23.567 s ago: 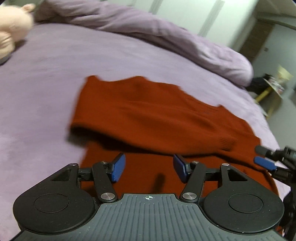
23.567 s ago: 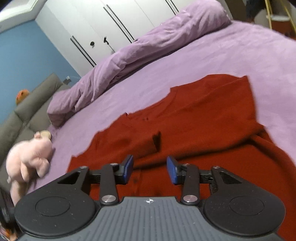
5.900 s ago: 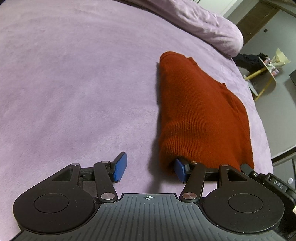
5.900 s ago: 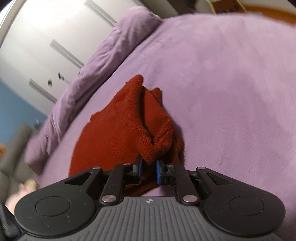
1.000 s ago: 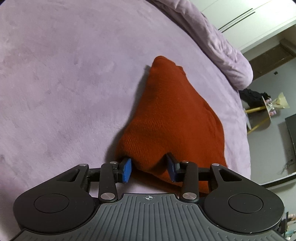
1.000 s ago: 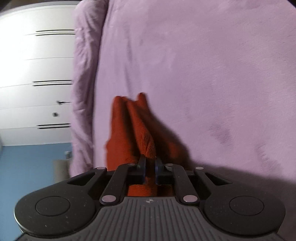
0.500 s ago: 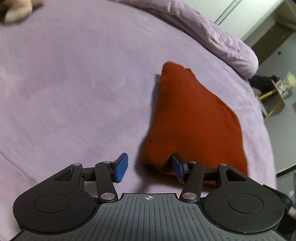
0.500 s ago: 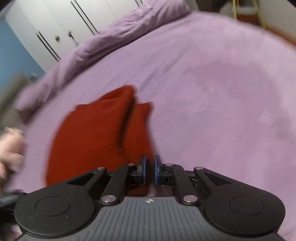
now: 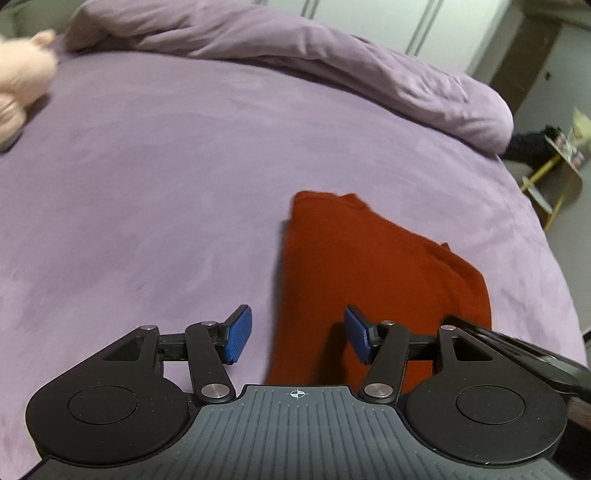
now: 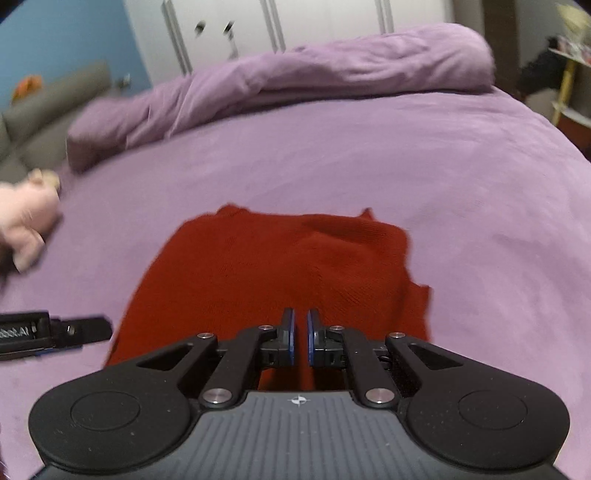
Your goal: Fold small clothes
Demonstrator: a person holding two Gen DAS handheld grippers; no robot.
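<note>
The red knit sweater [image 9: 373, 280] is lying folded into a compact bundle on the purple bedspread [image 9: 155, 192], toward the near right part of the bed from the left wrist view. In the right wrist view the same sweater [image 10: 280, 266] sits dead centre just ahead of the fingers, with a few loose edges poking out on its right side.

The left gripper [image 9: 298, 338] has its jaws spread wide with nothing between them; the left edge of the sweater runs through the gap below, and the right blue pad [image 9: 356, 339] hangs over the fabric, can't tell if it's touching. The right gripper [image 10: 299, 339] has its jaws nearly closed, just a thin slit between the blue pads, and nothing caught in there as far as I can see. It's over the near edge of the sweater.

Other stuff: a rumpled purple duvet [image 10: 295, 77] bunched along the far side of the bed, a pink plush toy [image 10: 26, 221] off at the left edge, and white wardrobe doors [image 10: 288, 26] behind
</note>
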